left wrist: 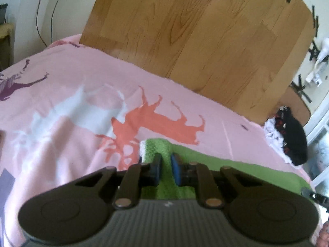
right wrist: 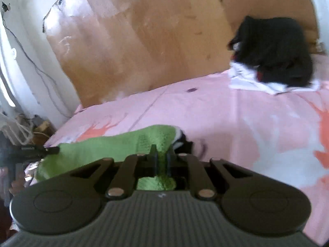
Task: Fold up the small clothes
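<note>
Pink bedsheet (left wrist: 67,76): covers the whole work surface, printed with white, coral and purple splash-like shapes; creased, lying flat.

Wooden board (left wrist: 195,30): a broad, light-brown panel standing behind the far edge of the sheet, with dark strips of tape at its upper corner.

Pile of dark clothes (right wrist: 275,49): black fabric with red flecks heaped on a white piece, at the far corner of the sheet, well apart from both grippers.

Green garment (right wrist: 98,148): a fuzzy, towel-like green piece lying on the near part of the sheet, stretched between the two grippers. One end carries a white-and-dark trimmed edge, seen just beyond the jaws in both views. What sort of garment it is cannot be told; the pictures are blurred.

Left gripper (left wrist: 165,168): black body, blue pads. Its jaws stand close together with a ridge of the green fabric rising between them; it appears to be pinching the cloth near the trimmed edge.

Right gripper (right wrist: 162,162): black, jaws drawn nearly together, a fold of the green fabric clamped between them and bunched up behind.

Cables (left wrist: 44,10): thin dark wires hanging down the white wall to the left of the board.
</note>
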Available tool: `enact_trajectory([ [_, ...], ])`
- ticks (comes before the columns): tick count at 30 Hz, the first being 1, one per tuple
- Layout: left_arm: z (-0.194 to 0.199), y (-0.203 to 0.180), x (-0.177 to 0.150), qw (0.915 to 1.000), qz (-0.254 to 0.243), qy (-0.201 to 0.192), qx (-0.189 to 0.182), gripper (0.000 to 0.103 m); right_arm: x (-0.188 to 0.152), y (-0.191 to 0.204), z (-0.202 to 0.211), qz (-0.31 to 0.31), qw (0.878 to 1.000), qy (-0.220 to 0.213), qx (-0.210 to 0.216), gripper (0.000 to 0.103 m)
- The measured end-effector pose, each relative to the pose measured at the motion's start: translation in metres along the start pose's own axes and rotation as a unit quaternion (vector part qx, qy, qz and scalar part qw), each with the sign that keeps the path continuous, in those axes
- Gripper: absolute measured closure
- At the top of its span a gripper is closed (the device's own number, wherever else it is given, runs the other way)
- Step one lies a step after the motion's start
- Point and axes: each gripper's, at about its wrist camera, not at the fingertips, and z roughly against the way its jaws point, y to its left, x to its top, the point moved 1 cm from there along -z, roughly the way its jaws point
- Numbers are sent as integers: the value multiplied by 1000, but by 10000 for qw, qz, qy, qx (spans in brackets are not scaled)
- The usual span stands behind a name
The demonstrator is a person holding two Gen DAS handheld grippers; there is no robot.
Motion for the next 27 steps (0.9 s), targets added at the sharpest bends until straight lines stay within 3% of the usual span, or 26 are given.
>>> enact_trajectory([
  [2, -3, -8, -2, 9996, -222, -50, 183, 87, -8, -8, -20, -95, 9995, 265, -167, 87],
  [3, 1, -12, -2, 9992, -305, -51, 257, 86, -7, -10, -20, -200, 9995, 176, -188, 77],
  [4, 6, -15, -2, 9988, -369, -56, 307, 80, -4, -11, -16, -356, 9990, 132, -220, 60],
  [5, 16, -17, -3, 9985, -402, -93, 349, 74, 1, -15, -7, -549, 9984, -11, -136, 54],
  [7, 40, -18, -5, 9983, -336, -318, 351, 74, 1, -21, 10, -842, 9961, -244, 79, 45],
  [10, 70, -20, -6, 9982, -92, -593, -76, 76, -3, -29, 29, -1198, 9924, -212, 178, 43],
  [13, 71, -43, -10, 9973, -235, -409, -569, 76, -16, -34, 30, -1645, 9858, -20, 347, 43],
  [15, 60, -60, -15, 9966, -422, -206, -679, 76, -26, -33, 26, -1797, 9830, 35, 381, 43],
  [19, 25, -86, -30, 9962, -652, 220, -530, 76, -33, -24, 21, -1797, 9830, 88, 375, 43],
  [22, 1, -94, -42, 9956, -798, 490, 4, 75, -37, -24, 13, -1805, 9830, 158, 282, 43],
  [27, 0, -101, -50, 9937, -1018, 403, 241, 75, -41, -28, 13, -1889, 9814, 86, 335, 43],
])
